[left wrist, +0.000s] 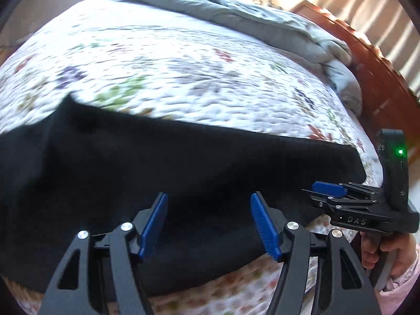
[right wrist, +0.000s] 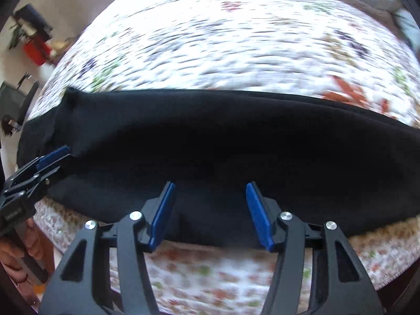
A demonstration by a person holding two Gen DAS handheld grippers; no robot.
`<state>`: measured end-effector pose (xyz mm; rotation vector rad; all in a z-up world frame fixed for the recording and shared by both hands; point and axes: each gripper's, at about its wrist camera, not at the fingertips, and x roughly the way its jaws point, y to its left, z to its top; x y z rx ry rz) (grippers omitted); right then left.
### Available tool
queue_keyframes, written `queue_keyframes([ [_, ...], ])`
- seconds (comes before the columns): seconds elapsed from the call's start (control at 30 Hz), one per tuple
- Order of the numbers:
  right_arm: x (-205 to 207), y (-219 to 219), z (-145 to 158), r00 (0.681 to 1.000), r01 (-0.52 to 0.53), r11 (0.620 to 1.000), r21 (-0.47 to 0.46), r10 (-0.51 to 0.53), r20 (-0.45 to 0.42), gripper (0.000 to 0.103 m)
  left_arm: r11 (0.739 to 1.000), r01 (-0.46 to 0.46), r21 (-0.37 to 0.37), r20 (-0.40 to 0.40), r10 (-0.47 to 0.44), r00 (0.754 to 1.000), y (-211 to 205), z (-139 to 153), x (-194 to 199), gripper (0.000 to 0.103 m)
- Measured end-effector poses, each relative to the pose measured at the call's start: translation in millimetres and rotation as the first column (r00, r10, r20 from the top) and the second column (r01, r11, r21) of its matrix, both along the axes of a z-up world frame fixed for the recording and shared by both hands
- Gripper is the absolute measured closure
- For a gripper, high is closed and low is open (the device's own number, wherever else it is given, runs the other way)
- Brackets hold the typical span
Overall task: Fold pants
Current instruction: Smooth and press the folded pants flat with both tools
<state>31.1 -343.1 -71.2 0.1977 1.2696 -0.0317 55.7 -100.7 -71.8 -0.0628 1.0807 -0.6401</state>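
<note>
I am looking along both grippers at a bed covered by a white floral quilt (left wrist: 162, 60); black pants (left wrist: 157, 157) lie across the near edge of the bed as a long dark band running left to right, with the near hem drooping a little over the side

Through the left wrist camera, my left gripper (left wrist: 208, 223) sits low over the pants with its blue-padded jaws spread wide and nothing between them but the dark cloth below; I cannot tell whether the pads touch the fabric; to the right, my right gripper (left wrist: 328, 189) shows side-on at the end of the pants, and the white letters "DAS" are readable on its black body (a small green light glows on the upright part behind it); a hand (left wrist: 388, 252) in a pink sleeve grips its handle

Through the right wrist camera, the right gripper's jaws also stand wide apart above the near edge of the pants (right wrist: 210, 144), empty; the left gripper (right wrist: 52, 155) appears at far left beside the pants' end; a hand (right wrist: 23, 246) holds it

A grey blanket (left wrist: 262, 23) is bunched along the far side of the bed, next to a reddish wooden headboard (left wrist: 372, 73); both views are motion-blurred
</note>
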Motion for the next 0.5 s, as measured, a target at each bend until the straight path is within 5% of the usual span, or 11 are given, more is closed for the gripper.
queue_keyframes([
  [0.23,-22,-59,-23,0.994,0.106,0.994,0.002,-0.106,-0.026,0.049,0.992,0.108,0.058,-0.065,-0.104,0.992,-52,-42,14,0.034],
  [0.33,-24,-54,-25,0.998,0.069,0.998,-0.009,-0.070,-0.009,0.041,0.991,0.117,0.071,-0.061,-0.112,0.992,-59,-39,12,0.029],
  [0.5,-42,-76,-1,0.989,0.142,0.987,0.078,-0.144,0.027,0.047,0.989,0.113,0.100,-0.060,-0.107,0.992,-61,-26,-1,0.029],
])
